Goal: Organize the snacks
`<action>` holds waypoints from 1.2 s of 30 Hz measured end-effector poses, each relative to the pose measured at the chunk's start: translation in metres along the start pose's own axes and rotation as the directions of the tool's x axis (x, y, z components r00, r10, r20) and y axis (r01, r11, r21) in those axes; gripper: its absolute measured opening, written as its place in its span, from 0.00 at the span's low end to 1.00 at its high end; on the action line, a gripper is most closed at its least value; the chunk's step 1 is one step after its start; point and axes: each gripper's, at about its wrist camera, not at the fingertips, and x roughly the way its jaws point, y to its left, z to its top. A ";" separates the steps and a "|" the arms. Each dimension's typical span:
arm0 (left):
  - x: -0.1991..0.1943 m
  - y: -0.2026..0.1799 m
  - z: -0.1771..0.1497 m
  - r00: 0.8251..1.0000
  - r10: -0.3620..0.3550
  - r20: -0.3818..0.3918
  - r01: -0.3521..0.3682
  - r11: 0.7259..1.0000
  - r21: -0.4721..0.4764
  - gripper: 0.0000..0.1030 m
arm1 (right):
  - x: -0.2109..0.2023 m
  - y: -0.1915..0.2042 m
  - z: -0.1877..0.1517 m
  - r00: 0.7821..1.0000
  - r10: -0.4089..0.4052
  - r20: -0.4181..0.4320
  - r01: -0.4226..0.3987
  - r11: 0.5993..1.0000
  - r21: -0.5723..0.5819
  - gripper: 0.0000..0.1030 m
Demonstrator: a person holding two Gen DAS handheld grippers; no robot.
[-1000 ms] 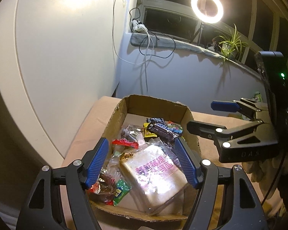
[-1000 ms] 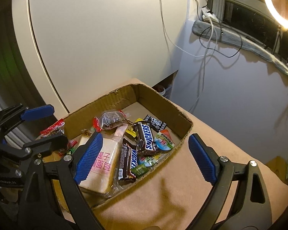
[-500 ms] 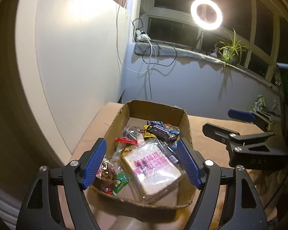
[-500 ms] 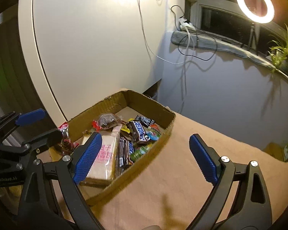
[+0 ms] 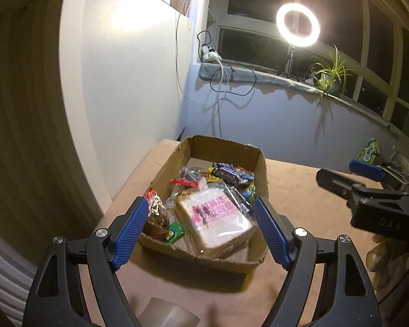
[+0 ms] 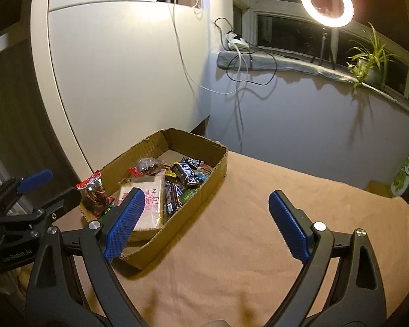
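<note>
Left wrist view, bread pack (image 5: 218, 219) hiding snacks beneath, left claw (image 5: 201, 231) agape

The green packet (image 6: 407, 173) is cut off at the frame's right edge (its print unreadable).

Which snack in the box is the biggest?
The bread pack with pink lettering, at the near end of the cardboard box. It is a wide flat slab; the chocolate bars behind it are small and narrow.
</note>
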 end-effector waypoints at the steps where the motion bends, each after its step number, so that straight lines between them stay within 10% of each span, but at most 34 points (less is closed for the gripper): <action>1: -0.001 0.000 -0.001 1.000 0.000 -0.002 0.000 1.000 0.000 0.78 | -0.003 0.000 -0.001 1.000 -0.006 0.003 0.006 1.000 0.002 0.92; 36: -0.016 -0.007 -0.006 1.000 0.001 0.013 -0.001 1.000 0.003 0.78 | -0.017 0.009 -0.015 1.000 -0.022 0.007 0.023 1.000 -0.008 0.92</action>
